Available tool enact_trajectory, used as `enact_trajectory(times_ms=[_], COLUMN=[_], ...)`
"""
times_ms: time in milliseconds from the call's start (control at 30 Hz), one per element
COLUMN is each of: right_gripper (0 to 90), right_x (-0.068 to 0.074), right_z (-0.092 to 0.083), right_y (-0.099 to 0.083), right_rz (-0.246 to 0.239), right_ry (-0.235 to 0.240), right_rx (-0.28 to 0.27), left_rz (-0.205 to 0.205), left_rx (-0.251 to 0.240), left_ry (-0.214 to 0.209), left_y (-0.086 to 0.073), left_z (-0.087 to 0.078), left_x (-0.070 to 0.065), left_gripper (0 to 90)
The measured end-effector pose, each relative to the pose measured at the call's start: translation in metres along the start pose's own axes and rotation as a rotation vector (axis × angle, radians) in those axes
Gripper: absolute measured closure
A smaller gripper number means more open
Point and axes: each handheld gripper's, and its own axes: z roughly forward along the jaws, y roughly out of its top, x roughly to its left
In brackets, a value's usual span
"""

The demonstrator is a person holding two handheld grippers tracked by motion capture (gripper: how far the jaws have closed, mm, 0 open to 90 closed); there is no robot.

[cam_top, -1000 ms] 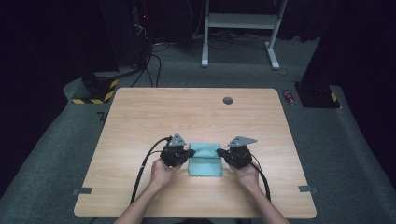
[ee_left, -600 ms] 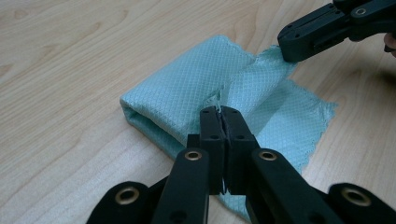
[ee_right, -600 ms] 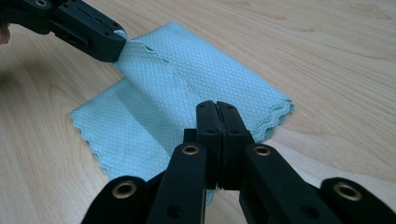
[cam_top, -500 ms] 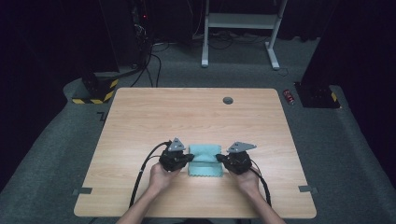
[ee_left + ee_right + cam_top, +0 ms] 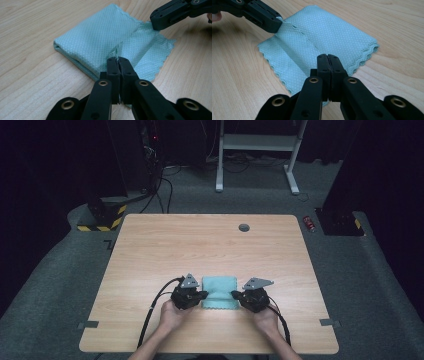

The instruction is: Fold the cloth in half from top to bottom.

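A teal cloth [image 5: 220,289] lies folded on the wooden table [image 5: 200,245] near the person's edge. My left gripper [image 5: 204,296] sits at its left side and my right gripper [image 5: 234,295] at its right side, tips facing each other. In the left gripper view the left gripper [image 5: 117,60] is shut on a raised fold of the cloth [image 5: 97,37], and the right gripper [image 5: 153,22] pinches the far scalloped edge. In the right gripper view the right gripper [image 5: 328,58] is shut over the cloth [image 5: 332,32], with the left gripper [image 5: 277,23] gripping the opposite edge.
A dark round grommet [image 5: 244,227] sits near the table's far edge. On the floor beyond are a red can [image 5: 310,223], a white desk frame [image 5: 260,150] and a black-and-yellow striped base [image 5: 102,217]. Cables trail from both grippers toward the person.
Both grippers have drawn a little toward the person's edge of the table. More of the cloth now shows beyond and between them.
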Motion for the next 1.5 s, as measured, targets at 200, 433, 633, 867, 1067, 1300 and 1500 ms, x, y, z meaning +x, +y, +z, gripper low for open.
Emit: enact_trajectory(times_ms=[200, 433, 633, 867, 1067, 1300, 1500], right_gripper=[89.1, 88.3, 75.3, 78.1, 78.7, 78.2, 75.8], right_x=[0.0, -0.001, -0.004, -0.011, -0.013, -0.013, -0.002], right_z=[-0.001, 0.0, -0.008, -0.019, -0.001, 0.01, 0.008], right_y=[-0.003, -0.005, -0.004, 0.006, 0.014, 0.017, 0.006], right_rz=[0.005, 0.004, 0.025, 0.061, 0.088, 0.087, 0.07], right_ry=[-0.004, -0.006, -0.005, -0.013, -0.036, -0.033, -0.011], right_rx=[0.003, 0.016, -0.009, -0.053, -0.017, 0.037, 0.061], left_rz=[0.005, 0.006, -0.034, -0.069, -0.113, -0.098, -0.072], left_rx=[-0.001, 0.017, -0.019, -0.062, -0.042, 0.025, 0.048], left_ry=[-0.006, -0.003, -0.018, 0.012, 0.061, 0.069, 0.064], left_y=[-0.001, -0.003, -0.003, 0.013, 0.022, 0.023, 0.013], left_z=[0.001, 0.004, -0.006, -0.012, 0.002, 0.014, 0.01], left_x=[-0.003, -0.005, -0.003, -0.001, 0.006, 0.003, -0.006], left_gripper=[87.9, 86.3, 73.5, 67.7, 66.1, 60.9, 56.8])
